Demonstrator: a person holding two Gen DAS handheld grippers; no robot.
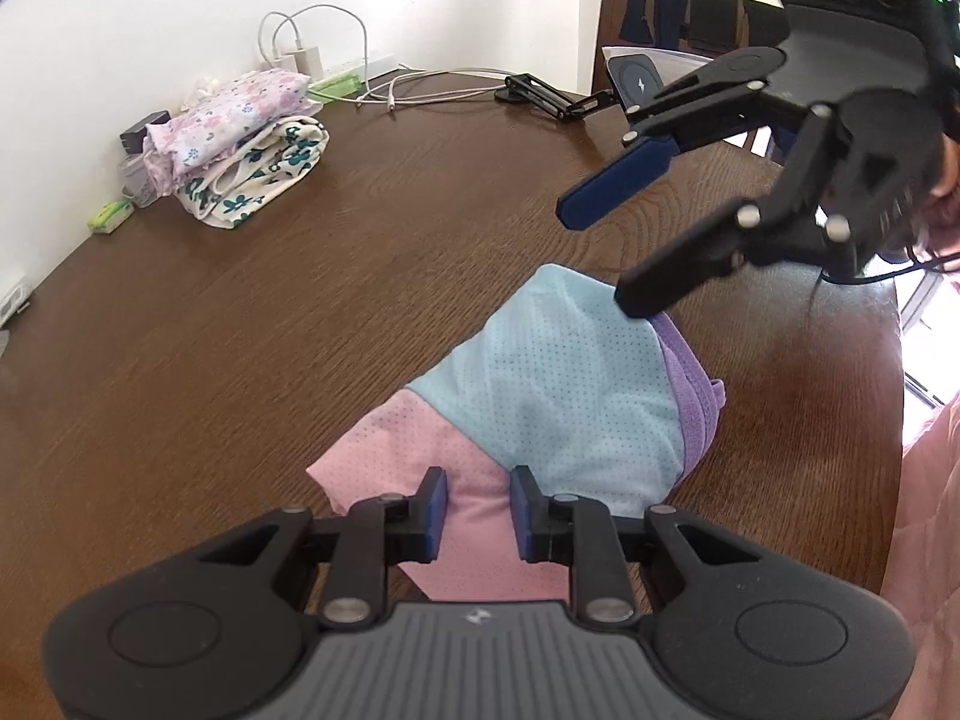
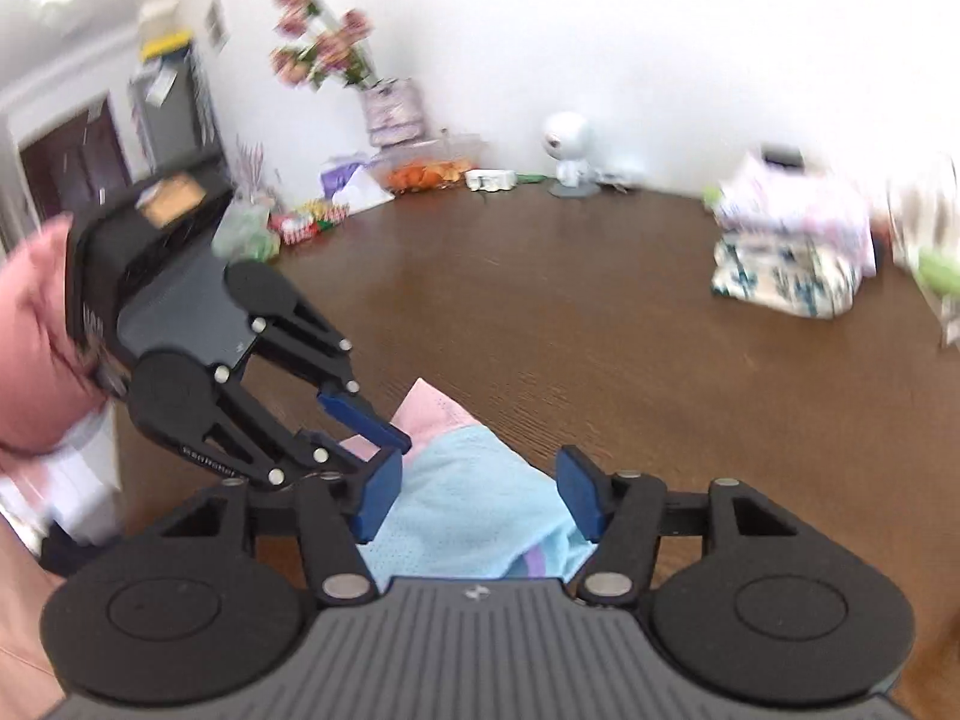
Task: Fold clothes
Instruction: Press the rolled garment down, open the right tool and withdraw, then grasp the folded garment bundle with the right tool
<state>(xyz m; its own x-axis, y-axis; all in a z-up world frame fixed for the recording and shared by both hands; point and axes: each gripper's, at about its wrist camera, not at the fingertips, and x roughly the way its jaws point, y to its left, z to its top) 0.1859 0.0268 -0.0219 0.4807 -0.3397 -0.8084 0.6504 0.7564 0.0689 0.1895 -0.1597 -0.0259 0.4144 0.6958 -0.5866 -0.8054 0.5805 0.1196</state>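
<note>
A folded mesh garment (image 1: 558, 396) in light blue, pink and purple lies on the brown wooden table (image 1: 300, 300). In the left wrist view my left gripper (image 1: 480, 510) sits low over its near pink end, jaws narrow, with the pink cloth pinched between the blue pads. My right gripper (image 1: 600, 258) comes in from the upper right with its jaws spread; its lower finger tip touches the far light-blue corner. In the blurred right wrist view the right gripper (image 2: 477, 495) straddles the light-blue cloth (image 2: 480, 534) without pressing it. The left gripper (image 2: 375, 447) grips the pink end at left.
A stack of folded floral clothes (image 1: 240, 144) sits at the far left by the wall, with chargers and white cables (image 1: 372, 90) behind. A phone stand (image 1: 636, 84) and a chair (image 1: 690, 6) stand at the far right. A pink sleeve (image 1: 930, 510) is at the right edge.
</note>
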